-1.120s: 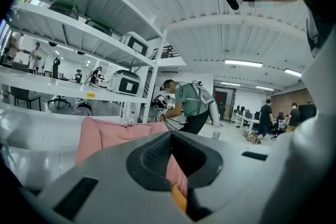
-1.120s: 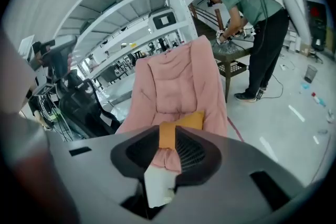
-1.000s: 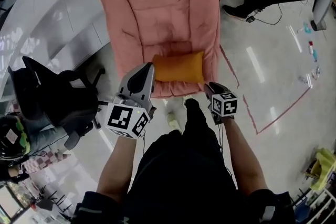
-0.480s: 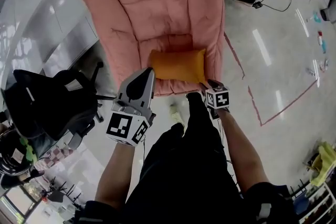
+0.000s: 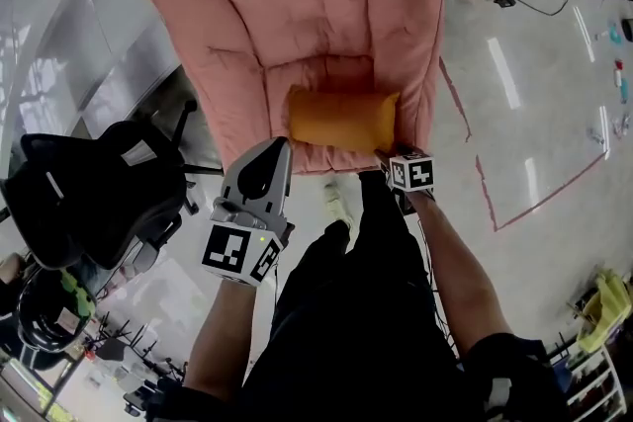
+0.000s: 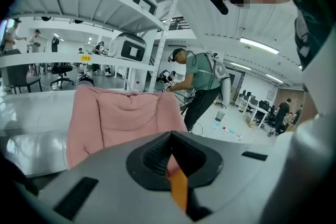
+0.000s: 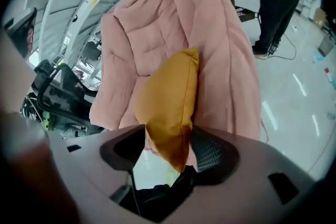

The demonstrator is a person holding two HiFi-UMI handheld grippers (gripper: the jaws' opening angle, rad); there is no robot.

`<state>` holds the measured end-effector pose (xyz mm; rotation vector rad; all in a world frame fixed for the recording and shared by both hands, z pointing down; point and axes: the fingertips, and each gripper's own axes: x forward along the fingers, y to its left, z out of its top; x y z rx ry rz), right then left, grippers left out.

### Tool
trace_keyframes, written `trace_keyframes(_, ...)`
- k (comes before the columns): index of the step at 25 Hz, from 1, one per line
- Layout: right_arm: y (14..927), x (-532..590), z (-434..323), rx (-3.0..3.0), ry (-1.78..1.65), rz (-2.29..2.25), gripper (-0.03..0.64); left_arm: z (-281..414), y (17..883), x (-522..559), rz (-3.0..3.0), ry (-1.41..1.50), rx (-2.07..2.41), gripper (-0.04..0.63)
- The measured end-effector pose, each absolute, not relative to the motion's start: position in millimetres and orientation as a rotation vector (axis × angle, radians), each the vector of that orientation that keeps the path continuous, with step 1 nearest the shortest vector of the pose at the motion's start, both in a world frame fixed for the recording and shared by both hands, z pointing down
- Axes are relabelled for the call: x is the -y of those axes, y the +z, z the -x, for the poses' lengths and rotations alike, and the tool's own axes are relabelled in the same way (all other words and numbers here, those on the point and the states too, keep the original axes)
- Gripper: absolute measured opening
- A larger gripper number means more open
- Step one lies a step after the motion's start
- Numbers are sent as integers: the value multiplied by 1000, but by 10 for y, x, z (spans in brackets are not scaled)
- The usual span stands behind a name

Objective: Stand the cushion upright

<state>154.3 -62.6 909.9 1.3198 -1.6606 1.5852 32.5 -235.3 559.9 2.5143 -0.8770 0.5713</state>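
Cushion: the orange cushion (image 5: 343, 119) lies on the seat of the pink padded chair (image 5: 297, 5), long side across, seemingly flat and not yet upright.
Right tongs: the right tongs (image 7: 168, 153) are opening wide. The cushion's near corner sits between them, unsqueezed.
Left tongs: the left tongs (image 5: 269, 163) are closed together and empty, just short of the cushion's left end.
Handling: it is probably light, soft and plump, so it would droop if pinched by one corner. Taking both short ends seems safer, then leaning it on the backrest.
Views: the head view gives the whole layout. Only the right gripper view shows the corner between the tongs. The left gripper view shows just an orange sliver, plus shelves (image 6: 89, 5) behind.
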Motion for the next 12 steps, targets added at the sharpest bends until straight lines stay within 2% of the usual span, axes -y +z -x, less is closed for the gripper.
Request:
trace_keyframes(5,9285,696,-1510,1579,1666,-1316,251,-241,5661,2430,-2479,586,921,6)
trace_keyframes(12,9231,772,-1427,1609,1602,-1251,130,-80,5671,2425,-2451,564,972,6)
